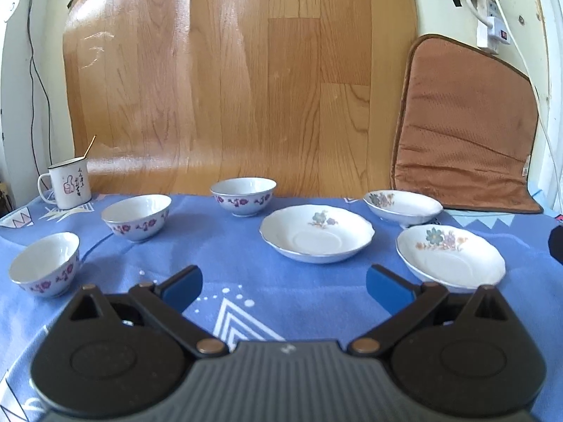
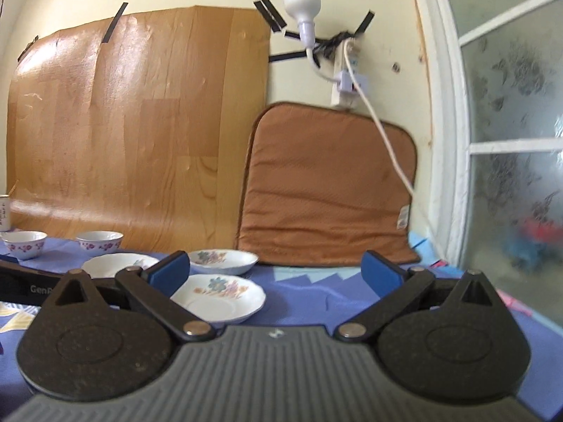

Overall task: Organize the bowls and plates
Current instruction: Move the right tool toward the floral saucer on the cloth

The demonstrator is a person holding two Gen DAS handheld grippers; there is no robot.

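Observation:
Three white bowls with purple flowers stand on the blue cloth: near left [image 1: 44,263], middle [image 1: 136,216], far centre [image 1: 243,195]. Three white flowered plates lie to the right: centre [image 1: 316,234], far right [image 1: 403,205], near right [image 1: 450,255]. My left gripper [image 1: 283,286] hovers open over bare cloth in front of them, holding nothing. In the right wrist view my right gripper [image 2: 276,272] is open and empty, with the near plate [image 2: 220,295] just beyond its left finger, the far plate [image 2: 222,261] and the centre plate [image 2: 118,263] behind, and two bowls [image 2: 100,239] [image 2: 24,242] at the left.
A white enamel mug [image 1: 68,186] with a stick in it stands at the far left. A brown cushion [image 1: 461,130] leans on the wall at the right, beside a wood-pattern sheet [image 1: 228,81]. A power strip and white cables [image 2: 346,77] hang above. A frosted window [image 2: 510,140] is at the right.

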